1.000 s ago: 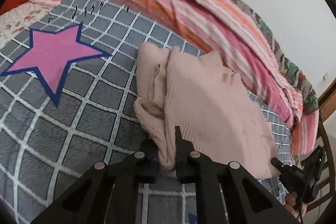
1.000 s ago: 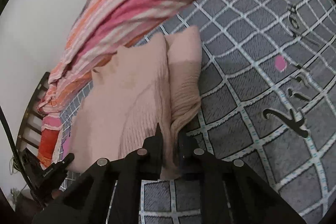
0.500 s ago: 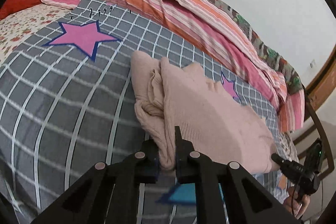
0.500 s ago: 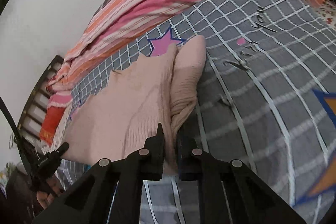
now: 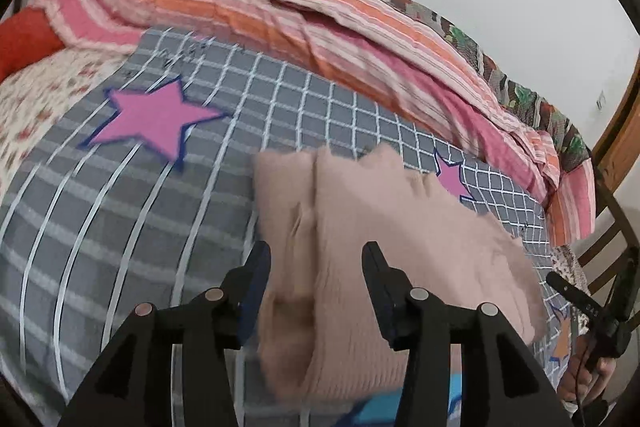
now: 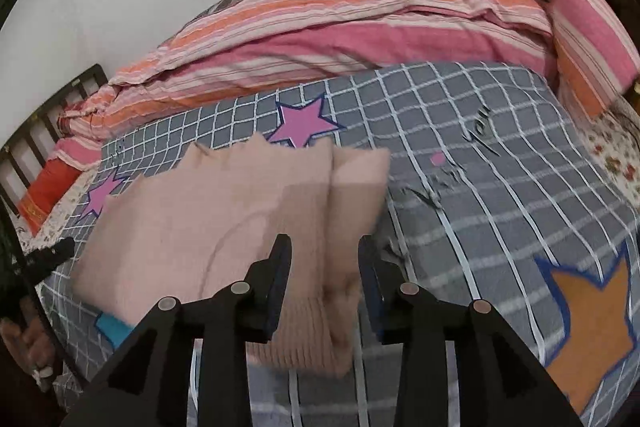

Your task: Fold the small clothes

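Note:
A pale pink knit garment [image 5: 384, 259] lies folded on the grey checked bedspread [image 5: 120, 227]. In the left wrist view my left gripper [image 5: 316, 259] has its jaws opening, spread apart over the garment's left end, and the cloth sits between the fingers without being pinched. In the right wrist view the same pink garment [image 6: 224, 227] stretches off to the left. My right gripper [image 6: 324, 255] has its jaws opening too, with the ribbed right end of the garment lying loose between the fingers. The near cloth is motion-blurred in both views.
A striped pink and orange quilt [image 5: 320, 27] is bunched along the far side by the white wall. Pink stars [image 5: 152, 119] and an orange star [image 6: 592, 311] are printed on the bedspread. A wooden bed frame [image 5: 616, 155] stands at the right. A person's hand [image 6: 24, 343] holds the other gripper.
Both grippers were shut on the garment's ends and have now spread, letting the cloth go. Both have pulled back and risen a little, so more of the bed shows.

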A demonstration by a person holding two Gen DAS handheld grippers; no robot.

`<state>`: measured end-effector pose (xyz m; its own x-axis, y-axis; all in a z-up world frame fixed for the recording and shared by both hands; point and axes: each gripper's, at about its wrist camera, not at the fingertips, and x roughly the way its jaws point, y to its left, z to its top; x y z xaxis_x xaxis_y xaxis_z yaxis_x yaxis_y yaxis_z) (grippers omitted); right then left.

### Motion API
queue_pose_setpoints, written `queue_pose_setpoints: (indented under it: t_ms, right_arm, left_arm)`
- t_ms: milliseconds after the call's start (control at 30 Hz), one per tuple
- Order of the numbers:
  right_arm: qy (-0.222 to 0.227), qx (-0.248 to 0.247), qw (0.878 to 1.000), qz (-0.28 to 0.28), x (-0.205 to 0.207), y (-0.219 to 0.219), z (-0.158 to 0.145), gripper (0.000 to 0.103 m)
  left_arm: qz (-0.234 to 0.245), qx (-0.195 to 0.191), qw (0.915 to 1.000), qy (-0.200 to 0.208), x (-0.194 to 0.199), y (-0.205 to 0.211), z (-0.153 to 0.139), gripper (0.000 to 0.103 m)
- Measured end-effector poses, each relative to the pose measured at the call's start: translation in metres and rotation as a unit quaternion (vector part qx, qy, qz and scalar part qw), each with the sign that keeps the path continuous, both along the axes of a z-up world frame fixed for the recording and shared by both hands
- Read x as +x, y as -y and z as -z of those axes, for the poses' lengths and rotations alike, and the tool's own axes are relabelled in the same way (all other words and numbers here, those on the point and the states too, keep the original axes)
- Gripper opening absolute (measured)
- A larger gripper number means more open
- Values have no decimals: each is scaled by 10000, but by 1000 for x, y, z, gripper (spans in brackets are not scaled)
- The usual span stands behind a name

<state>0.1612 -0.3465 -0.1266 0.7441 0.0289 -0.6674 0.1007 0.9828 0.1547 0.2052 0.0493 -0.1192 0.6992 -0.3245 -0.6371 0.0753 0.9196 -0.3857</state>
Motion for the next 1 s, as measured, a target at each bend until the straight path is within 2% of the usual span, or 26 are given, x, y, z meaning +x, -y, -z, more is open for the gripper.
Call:
queue_pose_setpoints:
  t_ms: [100,300,400,433,467,500,533,600,700,767,900,1000]
  right_arm:
    - [-42,-7,10000,-76,25,-2,0,34]
    - [-454,-122,9988,103,86,2,19,34]
    - [-664,-55,9978,65,106,6,30,34]
    - [-745,-46,9972,37,112,6,34,33]
    - [-814,-72,9967,16,118,4,38,27]
    - [-849,-89,9963,-26,122,3,41,15]
    - [-898,-104,9959,-75,126,2,44,10]
    - [-844,-156,9962,-161,131,-3,46,6]
    - [-441,-153,9985,-274,129,-5,39,6]
    - [-345,-51,9991,-231,129,-1,37,5]
    - [-830,-22,9965,-109,140,3,50,6]
    - [-805,-162,9966,20,134,-1,39,8]
  left_arm:
    - [163,200,9997,39,24,16,-4,45]
    - [270,731,9966,-271,75,45,9,45]
    - [200,955,9944,-397,88,53,21,34]
    - [179,1008,9938,-426,90,55,25,26]
    - [147,1054,9933,-442,91,55,27,17]
    - [102,1124,9927,-427,91,56,30,13]
    - [91,1142,9926,-400,91,57,31,9]
    - [26,1122,9932,-317,90,54,30,8]
    - [-151,932,9954,-159,84,43,25,7]
    - [-186,844,9961,-178,84,38,26,7]
    - [-190,810,9963,-194,82,37,30,10]
    - [-172,770,9966,-219,78,32,24,10]
